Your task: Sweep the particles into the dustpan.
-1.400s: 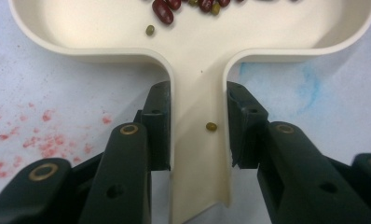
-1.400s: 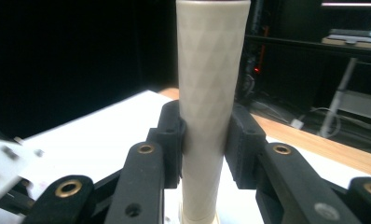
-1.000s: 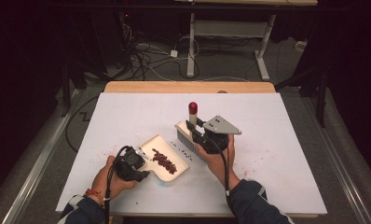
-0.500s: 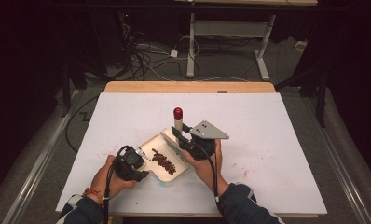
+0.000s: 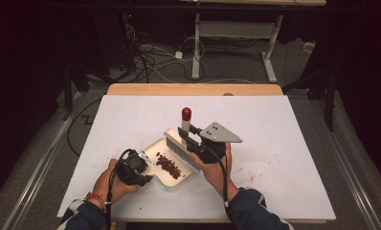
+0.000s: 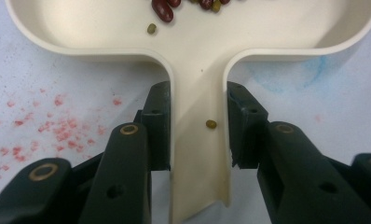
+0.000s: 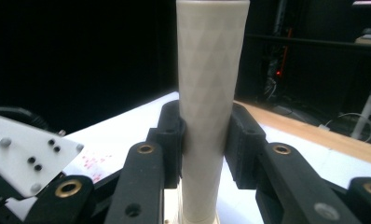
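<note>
1. High view: the left gripper (image 5: 141,168) pinches the handle of a cream plastic dustpan (image 5: 156,149) lying on the white table (image 5: 284,143). The right gripper (image 5: 191,139) clamps a cream hand brush with a red-capped handle (image 5: 185,120). Its handle stands upright, and its bristle head sits at the pan's far rim, just beyond the dark red beans (image 5: 168,165).
2. Left gripper view: jaws pressed against the handle's two sides; the pan is cut off at the top.
3. Right gripper view: jaws tight on the handle; the bristles are hidden below.
</note>
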The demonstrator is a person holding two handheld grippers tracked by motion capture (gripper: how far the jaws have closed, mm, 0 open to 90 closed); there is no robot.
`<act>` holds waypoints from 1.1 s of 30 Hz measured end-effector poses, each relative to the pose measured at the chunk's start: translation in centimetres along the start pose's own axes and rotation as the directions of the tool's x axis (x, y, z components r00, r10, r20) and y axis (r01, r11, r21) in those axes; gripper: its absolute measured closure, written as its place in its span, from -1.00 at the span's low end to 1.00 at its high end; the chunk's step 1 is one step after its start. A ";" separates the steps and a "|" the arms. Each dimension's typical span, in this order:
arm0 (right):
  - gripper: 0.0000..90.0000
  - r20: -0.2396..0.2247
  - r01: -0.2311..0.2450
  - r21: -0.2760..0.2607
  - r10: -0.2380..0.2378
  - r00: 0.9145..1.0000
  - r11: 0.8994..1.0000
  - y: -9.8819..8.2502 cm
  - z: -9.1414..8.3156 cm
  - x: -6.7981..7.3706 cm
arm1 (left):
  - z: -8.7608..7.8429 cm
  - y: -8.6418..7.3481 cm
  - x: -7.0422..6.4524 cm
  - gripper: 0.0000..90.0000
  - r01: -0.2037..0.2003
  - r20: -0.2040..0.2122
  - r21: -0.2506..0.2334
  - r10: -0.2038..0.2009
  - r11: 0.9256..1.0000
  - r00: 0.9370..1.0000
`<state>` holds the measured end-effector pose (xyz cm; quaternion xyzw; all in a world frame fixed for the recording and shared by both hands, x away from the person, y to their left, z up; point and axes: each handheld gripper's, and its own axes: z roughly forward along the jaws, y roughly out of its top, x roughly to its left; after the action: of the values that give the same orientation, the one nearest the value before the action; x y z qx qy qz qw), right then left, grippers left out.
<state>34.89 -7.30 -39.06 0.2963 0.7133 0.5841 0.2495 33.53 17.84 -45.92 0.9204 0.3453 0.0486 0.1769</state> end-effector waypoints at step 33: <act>0.57 -0.325 -0.035 -0.038 0.021 0.945 0.999 2.1 -5.3 0.3 | -0.2 -1.5 2.0 0.42 0.044 -0.002 -0.019 -0.044 0.999 0.999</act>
<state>31.23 -10.48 -35.95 0.2008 0.7277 0.6435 0.1267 34.06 20.29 -46.37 0.9108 0.3651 0.0489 0.1863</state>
